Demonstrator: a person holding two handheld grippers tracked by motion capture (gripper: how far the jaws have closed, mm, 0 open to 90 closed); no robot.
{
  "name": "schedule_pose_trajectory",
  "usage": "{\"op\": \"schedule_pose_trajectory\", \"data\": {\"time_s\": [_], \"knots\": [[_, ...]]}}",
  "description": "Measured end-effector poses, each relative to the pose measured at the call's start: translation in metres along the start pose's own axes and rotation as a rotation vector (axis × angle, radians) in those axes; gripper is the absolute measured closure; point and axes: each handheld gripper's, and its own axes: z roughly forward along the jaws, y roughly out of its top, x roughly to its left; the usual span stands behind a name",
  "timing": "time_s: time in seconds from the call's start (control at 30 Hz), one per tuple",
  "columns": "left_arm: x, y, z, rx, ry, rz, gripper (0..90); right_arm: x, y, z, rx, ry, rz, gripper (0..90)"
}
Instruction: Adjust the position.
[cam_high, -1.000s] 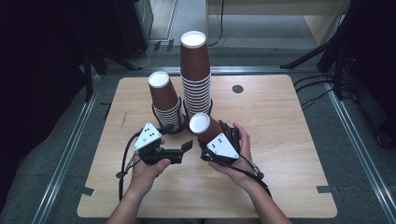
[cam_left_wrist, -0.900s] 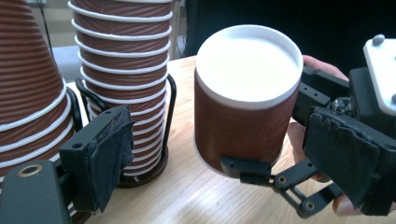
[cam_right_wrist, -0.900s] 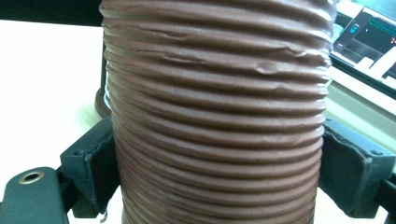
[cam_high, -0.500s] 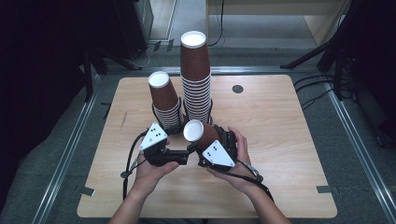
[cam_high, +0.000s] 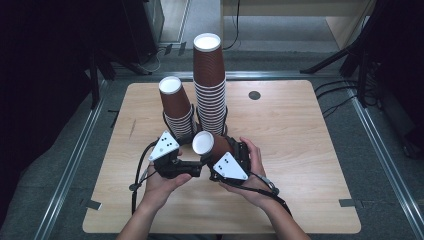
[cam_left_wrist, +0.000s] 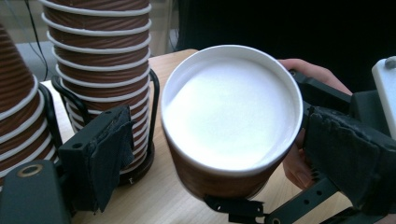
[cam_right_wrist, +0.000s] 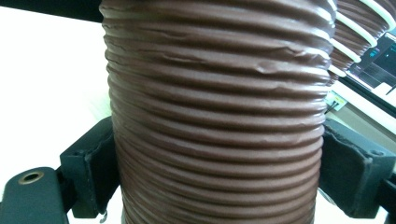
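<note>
High view: right gripper (cam_high: 212, 152) holds one brown cup (cam_high: 209, 145) on its side w/ white base facing the left gripper (cam_high: 192, 167), low over the table (cam_high: 310, 150), just in front of the two stacks. Right gripper view shows its jaws closed onto the cup's ribbed wall from both sides, pads touching; grip sits mid-body, prob. so the base end stays free. Left gripper view: jaws spread wide, nothing between them, cup base just ahead, so likely lining up to take or steady it. Short stack (cam_high: 176, 107) leans left; tall stack (cam_high: 210, 80) stands upright, each in a black wire holder. Cups are paper, tapered, w/ horizontal ripples and slight creases; white rolled rims, flat matte white base.
</note>
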Motion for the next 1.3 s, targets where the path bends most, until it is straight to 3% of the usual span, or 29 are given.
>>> {"op": "schedule_pose_trajectory", "data": {"time_s": [0.27,0.73,1.3], "knots": [[-0.004,0.000,0.005,0.016,-0.026,0.008,9.1,0.001,0.000,-0.003,-0.006,0.001,-0.010,11.6],[-0.002,0.000,0.005,0.013,-0.047,-0.019,14.3,0.007,0.001,-0.006,-0.031,0.006,-0.058,11.6],[0.001,-0.002,0.008,0.064,-0.046,-0.020,20.8,0.011,-0.001,-0.003,-0.016,-0.017,-0.116,10.8]]}}
